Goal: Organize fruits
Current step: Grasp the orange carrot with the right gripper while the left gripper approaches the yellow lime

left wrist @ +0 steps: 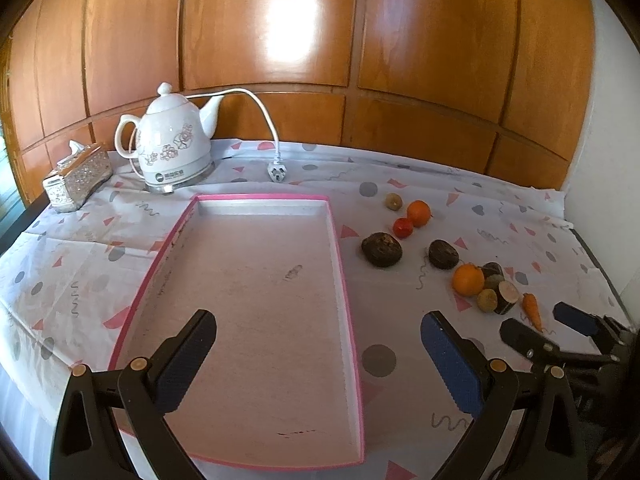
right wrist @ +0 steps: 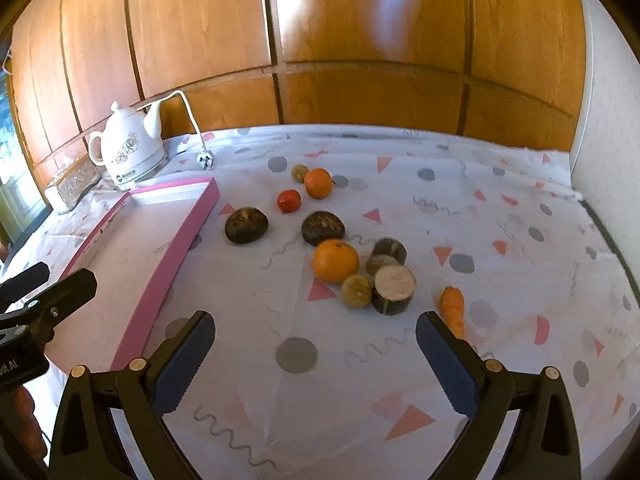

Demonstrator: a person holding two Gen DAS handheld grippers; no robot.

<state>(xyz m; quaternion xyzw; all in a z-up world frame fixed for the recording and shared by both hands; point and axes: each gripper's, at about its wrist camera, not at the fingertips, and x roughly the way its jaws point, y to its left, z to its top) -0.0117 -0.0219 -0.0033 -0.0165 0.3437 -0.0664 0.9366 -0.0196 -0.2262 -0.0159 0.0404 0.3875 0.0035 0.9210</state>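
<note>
- On the patterned tablecloth (right wrist: 500, 208) lies a shallow pink-rimmed tray (left wrist: 348, 300), holding nothing.
- Over the tray's near end hangs the left gripper (left wrist: 320, 360), jaws wide, gripping nothing.
- Right of the tray, the right gripper (right wrist: 316, 356) hovers above bare cloth, jaws wide and gripping nothing.
- Beside the tray on the cloth are the fruits: two dark round fruits (right wrist: 246, 225), a small red fruit (right wrist: 289, 201), an orange (right wrist: 318, 183) and a small yellowish fruit (right wrist: 299, 172) behind it.
- Nearer sit a larger orange (right wrist: 335, 261), a small green-yellow citrus (right wrist: 356, 290), cut dark-skinned chunks (right wrist: 394, 290) and a carrot (right wrist: 453, 309) just beside the right finger.
- At the back stand a white electric kettle (left wrist: 176, 144), its plug (left wrist: 277, 171) loose on the cloth, and a tissue box (left wrist: 78, 178).
</note>
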